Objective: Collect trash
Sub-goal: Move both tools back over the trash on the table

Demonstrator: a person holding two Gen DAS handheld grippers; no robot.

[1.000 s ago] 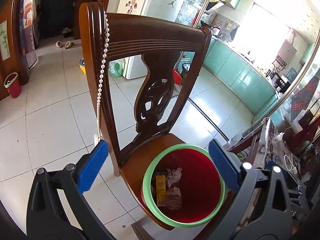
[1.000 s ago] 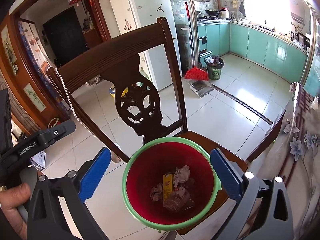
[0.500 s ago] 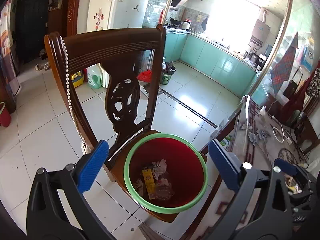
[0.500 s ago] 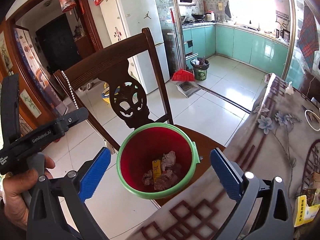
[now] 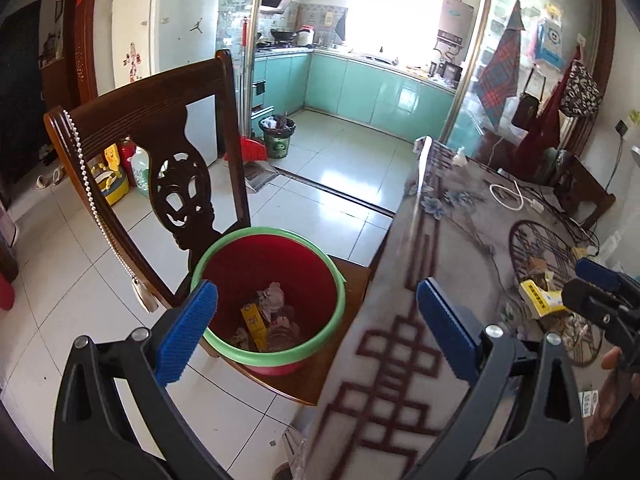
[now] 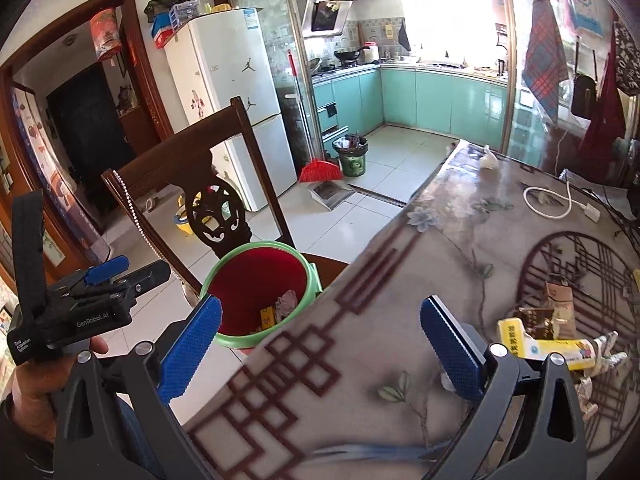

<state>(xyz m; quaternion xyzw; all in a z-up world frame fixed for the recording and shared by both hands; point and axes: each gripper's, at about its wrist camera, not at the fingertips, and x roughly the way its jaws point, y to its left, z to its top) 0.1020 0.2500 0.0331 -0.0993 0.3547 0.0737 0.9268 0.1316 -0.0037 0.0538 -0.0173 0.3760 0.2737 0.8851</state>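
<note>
From the left wrist, the left gripper (image 5: pixel 316 326) hangs wide open and empty, one blue pad over the red bin (image 5: pixel 270 294) and the other over the table (image 5: pixel 452 236). The bin stands on the seat of a wooden chair (image 5: pixel 160 128) that is tucked against the table's edge, with wrappers already inside. A bead string (image 5: pixel 94 204) hangs down the chair back. Beyond lies open tiled floor (image 5: pixel 340 176).

From the right wrist, the right gripper (image 6: pixel 320 344) is likewise spread wide, gripping nothing, above the table's patterned cloth. The trash pile (image 6: pixel 552 334), a yellow carton and crumpled wrappers, lies near the right-hand finger. A white cable (image 6: pixel 554 202) rests farther back.
</note>
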